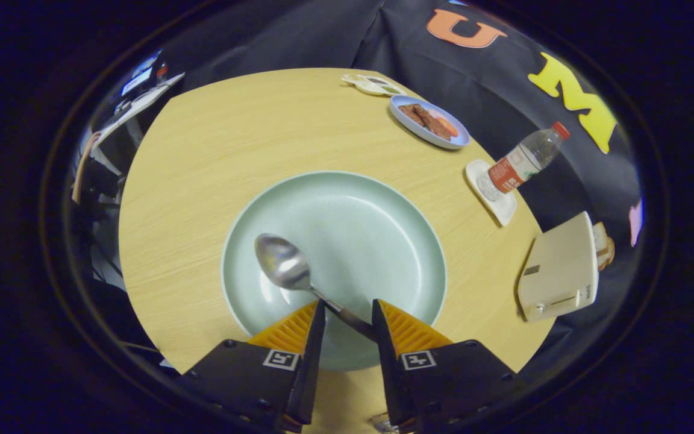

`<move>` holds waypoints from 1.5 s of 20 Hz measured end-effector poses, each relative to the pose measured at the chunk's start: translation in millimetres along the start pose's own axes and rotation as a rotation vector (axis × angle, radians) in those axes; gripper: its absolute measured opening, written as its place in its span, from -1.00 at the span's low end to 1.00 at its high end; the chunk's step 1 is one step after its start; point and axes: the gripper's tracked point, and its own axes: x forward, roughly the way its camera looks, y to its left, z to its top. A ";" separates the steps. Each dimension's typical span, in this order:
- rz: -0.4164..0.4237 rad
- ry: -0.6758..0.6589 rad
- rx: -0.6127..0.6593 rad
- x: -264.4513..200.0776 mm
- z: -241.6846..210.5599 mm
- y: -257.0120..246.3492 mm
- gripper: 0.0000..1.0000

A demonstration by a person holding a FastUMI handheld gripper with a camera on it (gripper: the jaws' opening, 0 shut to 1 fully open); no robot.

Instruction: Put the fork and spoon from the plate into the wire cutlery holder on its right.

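Centrally, at the bottom of the frame, the gripper (349, 313) is hovering over the near rim of a pale green plate (383, 241), its two fingers standing apart with a narrow gap between them. A metal spoon (299, 274) is lying on the plate, its handle running down and right into that gap and ending against the inner face of the right finger, while the left finger is standing clear of it; whether the right finger is actually pressing the handle cannot be told. The spoon's bowl is resting just ahead of the fingers, toward the plate's left side. A round wooden table (214, 157) is carrying the plate. Toward the upper right, a small blue dish of food (430, 122) is sitting near the table's edge. Right of centre, a plastic bottle (525, 160) is standing on a white coaster (491, 196). At lower right, a white appliance (558, 268) is sitting at the table's rim.
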 end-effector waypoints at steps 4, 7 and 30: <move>0.053 0.113 -0.043 -1.9 -13.3 8.6 -0.34; 0.069 0.113 -0.055 -0.4 -11.0 14.3 -0.58; -0.057 0.008 0.322 -150.7 -101.5 -63.1 -0.99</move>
